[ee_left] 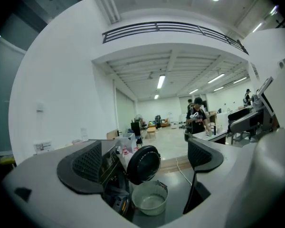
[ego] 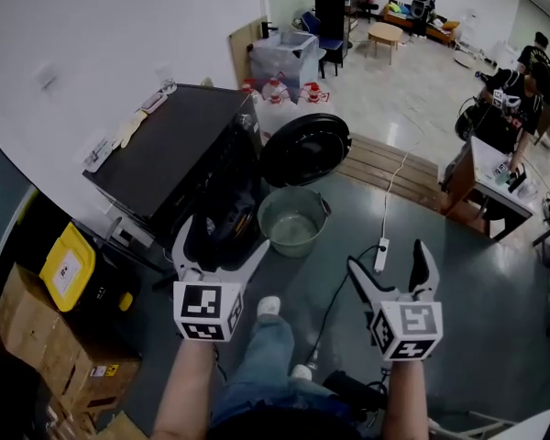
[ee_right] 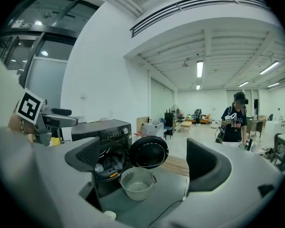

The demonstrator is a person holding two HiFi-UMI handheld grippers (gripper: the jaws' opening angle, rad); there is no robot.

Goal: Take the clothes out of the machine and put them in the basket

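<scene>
Black washing machine below me on my left, its round door swung fully open. I judge this to be the very start of the job, the reach toward the drum, with nothing taken out yet.

My left gripper hangs in the air above the machine's front. Its jaws are spread wide with nothing between them. My right gripper is out over the floor to the right, jaws equally far apart and bare.

The clothes are inside the drum. From the right gripper view I can make out a crumpled dark and pale heap behind the opening, though not how many pieces there are.

The pale green basket stands on the floor just in front of the opening and below the door. It is upright and holds nothing, so I can see its bare bottom.

Next I think one gripper has to drop low and go in through the opening, clear of the door's edge. It then has to close on a fold of cloth thick enough to hold. From there the carry to the basket is short.
</scene>
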